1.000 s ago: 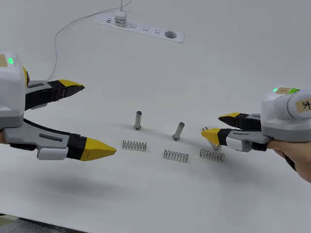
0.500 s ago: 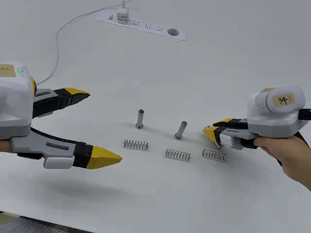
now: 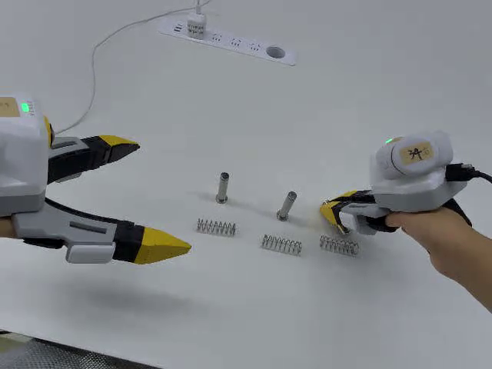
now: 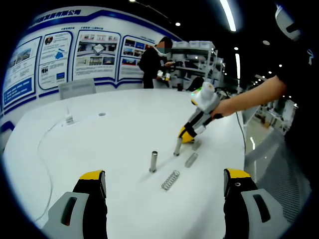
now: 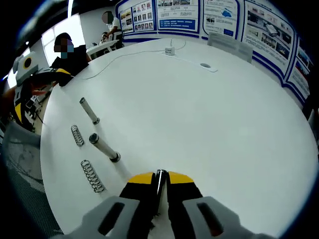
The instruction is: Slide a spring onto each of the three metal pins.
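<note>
Two metal pins (image 3: 223, 187) (image 3: 287, 205) stand on the white table, the right one leaning. Three springs (image 3: 215, 227) (image 3: 280, 244) (image 3: 339, 246) lie in a row in front of them. My right gripper (image 3: 332, 212) is low over the table just above the right-hand spring. In the right gripper view my right gripper (image 5: 160, 178) is shut on the third pin (image 5: 160, 182), a thin metal sliver between its yellow tips. My left gripper (image 3: 150, 194) hovers wide open at the left, well short of the left spring, and holds nothing. The left gripper view looks across the pins (image 4: 154, 162) (image 4: 177, 146).
A white power strip (image 3: 223, 40) with a plugged-in cable (image 3: 94, 65) lies at the far side of the table. The table's near edge (image 3: 84, 347) runs along the bottom left. People stand beyond the table (image 4: 154, 64).
My right gripper has rolled over and its jaws have come together on the third pin. The left gripper has stayed open in about the same place.
</note>
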`<control>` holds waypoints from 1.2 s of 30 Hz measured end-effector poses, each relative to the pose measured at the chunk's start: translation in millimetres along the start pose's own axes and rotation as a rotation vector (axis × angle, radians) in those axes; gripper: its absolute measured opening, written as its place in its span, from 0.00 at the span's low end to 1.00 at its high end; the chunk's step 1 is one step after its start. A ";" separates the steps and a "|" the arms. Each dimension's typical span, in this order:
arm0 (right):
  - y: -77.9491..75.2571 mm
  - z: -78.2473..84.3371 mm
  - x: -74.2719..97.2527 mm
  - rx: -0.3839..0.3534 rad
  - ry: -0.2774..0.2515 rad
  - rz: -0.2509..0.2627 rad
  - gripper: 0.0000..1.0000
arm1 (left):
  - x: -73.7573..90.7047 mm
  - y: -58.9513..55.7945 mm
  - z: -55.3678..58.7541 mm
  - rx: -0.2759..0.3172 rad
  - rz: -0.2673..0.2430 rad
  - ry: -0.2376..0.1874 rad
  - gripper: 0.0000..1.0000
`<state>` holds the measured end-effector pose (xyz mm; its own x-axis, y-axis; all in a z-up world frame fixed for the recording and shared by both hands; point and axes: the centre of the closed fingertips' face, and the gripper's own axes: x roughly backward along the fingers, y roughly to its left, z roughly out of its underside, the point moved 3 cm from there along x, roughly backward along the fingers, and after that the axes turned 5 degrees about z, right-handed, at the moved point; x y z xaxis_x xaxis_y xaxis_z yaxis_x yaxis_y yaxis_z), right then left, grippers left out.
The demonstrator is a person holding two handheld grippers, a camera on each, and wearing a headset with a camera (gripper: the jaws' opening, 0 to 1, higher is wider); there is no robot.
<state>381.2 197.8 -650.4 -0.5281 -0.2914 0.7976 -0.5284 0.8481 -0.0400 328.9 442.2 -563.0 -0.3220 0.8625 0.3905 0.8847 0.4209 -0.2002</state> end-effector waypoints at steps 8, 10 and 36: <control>3.2 -0.3 -0.6 -0.029 0.025 -0.043 0.08 | 2.4 0.2 -8.8 -0.003 -0.011 -0.033 1.00; 3.4 -0.2 -0.6 -0.037 0.027 -0.044 0.08 | 3.0 -0.1 -9.7 -0.006 -0.012 -0.033 1.00; 6.0 -9.0 15.2 -0.013 -0.036 -0.026 0.07 | 8.0 -7.3 -14.2 -0.020 -0.012 -0.042 1.00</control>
<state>375.9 202.5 -633.2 -0.5382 -0.3289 0.7760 -0.5334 0.8458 -0.0114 324.6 442.0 -545.6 -0.3465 0.8684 0.3546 0.8870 0.4264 -0.1774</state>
